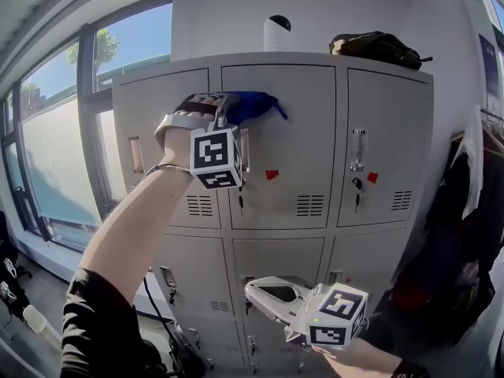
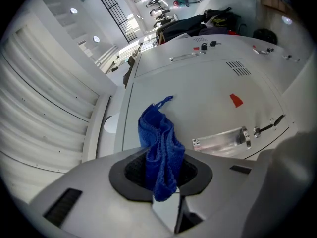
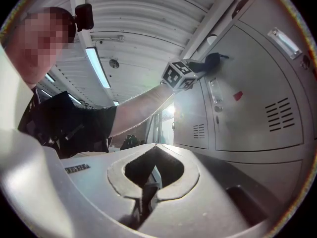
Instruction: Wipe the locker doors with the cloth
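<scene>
Right gripper (image 1: 253,291), jaws together and empty, idles lower centre; left gripper (image 1: 224,109) pinches the cloth (image 1: 256,105), bunched rightward against the upper-middle locker door (image 1: 303,140).

The blue terry cloth (image 1: 256,105), in the left tool (image 1: 228,110), lies against the upper middle door of the grey metal lockers (image 1: 303,140). On top stand a white rounded device (image 1: 276,34) and, to its right, a dark bag (image 1: 376,48). The right tool (image 1: 264,290) is lower, before the lower doors.

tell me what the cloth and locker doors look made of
The cloth: probably microfibre or terry, blue, with a nubby pile and limp folds. The locker doors: likely painted sheet metal, light grey, smooth matte, with punched vent slots.
</scene>
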Demonstrator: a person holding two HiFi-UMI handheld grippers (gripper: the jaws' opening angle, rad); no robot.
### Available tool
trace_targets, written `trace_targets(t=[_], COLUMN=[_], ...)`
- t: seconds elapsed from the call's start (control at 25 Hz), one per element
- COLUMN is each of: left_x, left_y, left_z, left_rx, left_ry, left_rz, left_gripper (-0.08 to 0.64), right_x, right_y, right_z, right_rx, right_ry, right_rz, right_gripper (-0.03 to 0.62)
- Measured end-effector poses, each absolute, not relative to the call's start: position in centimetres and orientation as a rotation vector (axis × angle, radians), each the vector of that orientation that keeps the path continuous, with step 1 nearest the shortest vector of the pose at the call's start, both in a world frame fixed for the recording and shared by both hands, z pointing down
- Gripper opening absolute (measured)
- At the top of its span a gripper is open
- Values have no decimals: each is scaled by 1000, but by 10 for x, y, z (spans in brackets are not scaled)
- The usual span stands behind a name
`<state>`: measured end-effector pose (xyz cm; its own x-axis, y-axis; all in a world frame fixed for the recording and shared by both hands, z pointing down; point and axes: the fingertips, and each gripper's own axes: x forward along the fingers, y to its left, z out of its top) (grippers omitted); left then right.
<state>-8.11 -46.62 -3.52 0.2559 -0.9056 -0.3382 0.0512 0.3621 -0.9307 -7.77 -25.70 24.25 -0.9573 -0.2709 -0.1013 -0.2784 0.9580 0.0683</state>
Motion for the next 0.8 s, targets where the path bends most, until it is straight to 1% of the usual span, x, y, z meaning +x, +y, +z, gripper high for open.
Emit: trace_targets(t=[0.48, 0.8], left_x=[-80, -84], left_y=[-462, -463], left_z=[34, 84], left_rx=[-1039, -1098], left_ry=[1073, 1013], left_rz=[-844, -918], left_gripper=[92, 92], right_x=[-89, -93], right_y=[-256, -251], right_z=[253, 263], right_rx=[-413, -399], right_ry=[3030, 3042], right_rz=[78, 49], right_gripper=[6, 6])
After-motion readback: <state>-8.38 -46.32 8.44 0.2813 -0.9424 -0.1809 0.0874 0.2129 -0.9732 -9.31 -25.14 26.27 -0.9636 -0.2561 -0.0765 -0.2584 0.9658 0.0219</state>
